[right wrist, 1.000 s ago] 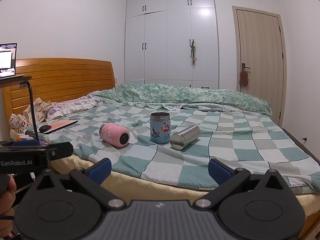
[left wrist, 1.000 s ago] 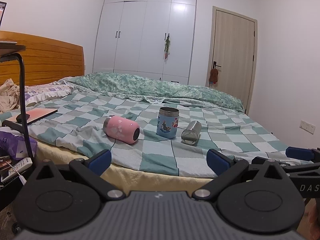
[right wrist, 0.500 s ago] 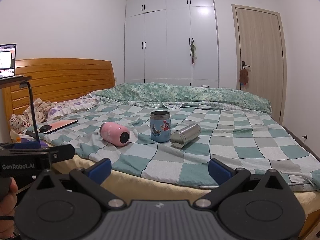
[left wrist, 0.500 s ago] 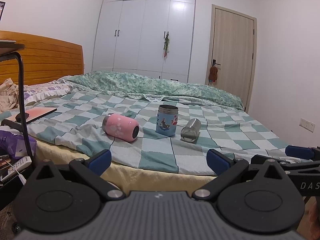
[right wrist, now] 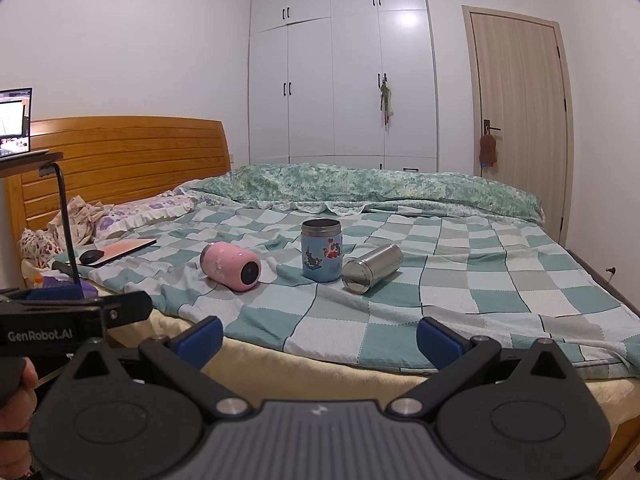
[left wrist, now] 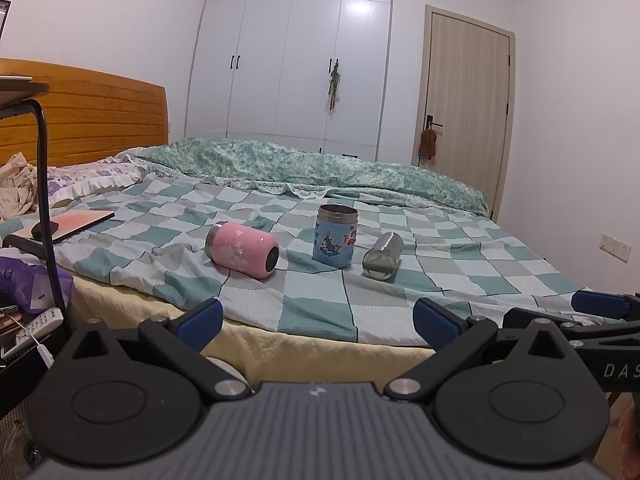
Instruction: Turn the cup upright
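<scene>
Three cups are on the checked bedspread. A pink cup point(left wrist: 242, 250) point(right wrist: 231, 266) lies on its side at the left. A blue cartoon cup point(left wrist: 335, 235) point(right wrist: 321, 249) stands upright in the middle. A steel cup point(left wrist: 383, 255) point(right wrist: 372, 268) lies on its side at the right, one end facing me. My left gripper point(left wrist: 318, 318) is open and empty, short of the bed's near edge. My right gripper point(right wrist: 319, 334) is also open and empty, short of the same edge. Each gripper shows at the edge of the other's view.
A flat pink pad with a black mouse point(right wrist: 116, 250) lies on the bed's left side. A black-legged side table point(left wrist: 38, 160) stands at the left with clutter below. A folded green duvet point(right wrist: 380, 186) lies at the far side, with a wooden headboard point(right wrist: 120, 160) at the left.
Both views have tilted down slightly, so the cups sit a little higher in the frames. The cups have not moved and both grippers stay open.
</scene>
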A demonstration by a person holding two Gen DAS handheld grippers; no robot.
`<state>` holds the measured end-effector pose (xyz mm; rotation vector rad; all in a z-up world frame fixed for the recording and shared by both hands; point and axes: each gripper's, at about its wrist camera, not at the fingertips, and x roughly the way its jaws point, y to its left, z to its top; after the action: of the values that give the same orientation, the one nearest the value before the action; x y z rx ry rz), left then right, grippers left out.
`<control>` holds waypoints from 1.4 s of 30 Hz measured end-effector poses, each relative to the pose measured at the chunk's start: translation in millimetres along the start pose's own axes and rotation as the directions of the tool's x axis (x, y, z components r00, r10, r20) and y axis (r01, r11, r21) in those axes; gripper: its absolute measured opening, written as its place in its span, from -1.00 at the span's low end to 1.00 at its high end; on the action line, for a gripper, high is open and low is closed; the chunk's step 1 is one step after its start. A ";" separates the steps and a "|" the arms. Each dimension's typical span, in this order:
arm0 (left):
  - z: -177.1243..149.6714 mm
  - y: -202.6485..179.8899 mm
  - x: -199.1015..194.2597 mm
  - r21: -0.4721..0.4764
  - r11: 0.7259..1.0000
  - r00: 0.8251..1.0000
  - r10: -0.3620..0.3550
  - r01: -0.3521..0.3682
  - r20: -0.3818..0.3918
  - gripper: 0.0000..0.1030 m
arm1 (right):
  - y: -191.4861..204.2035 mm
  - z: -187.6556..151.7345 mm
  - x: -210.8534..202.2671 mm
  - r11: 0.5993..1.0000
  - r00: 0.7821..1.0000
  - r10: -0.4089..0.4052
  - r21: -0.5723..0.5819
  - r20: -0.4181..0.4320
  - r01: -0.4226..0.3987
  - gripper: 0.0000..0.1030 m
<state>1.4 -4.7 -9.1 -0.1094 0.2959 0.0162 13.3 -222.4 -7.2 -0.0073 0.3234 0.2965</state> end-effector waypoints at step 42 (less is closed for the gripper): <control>4.1 -0.5 2.1 0.005 1.000 1.000 0.025 -0.025 -0.007 1.00 | -3.6 1.1 -2.6 1.000 1.000 0.002 0.003 0.014 -0.002 1.00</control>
<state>4.7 -4.8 -5.7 -0.1010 0.3048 0.0395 12.3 -226.5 -5.5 -0.0018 0.3105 0.2982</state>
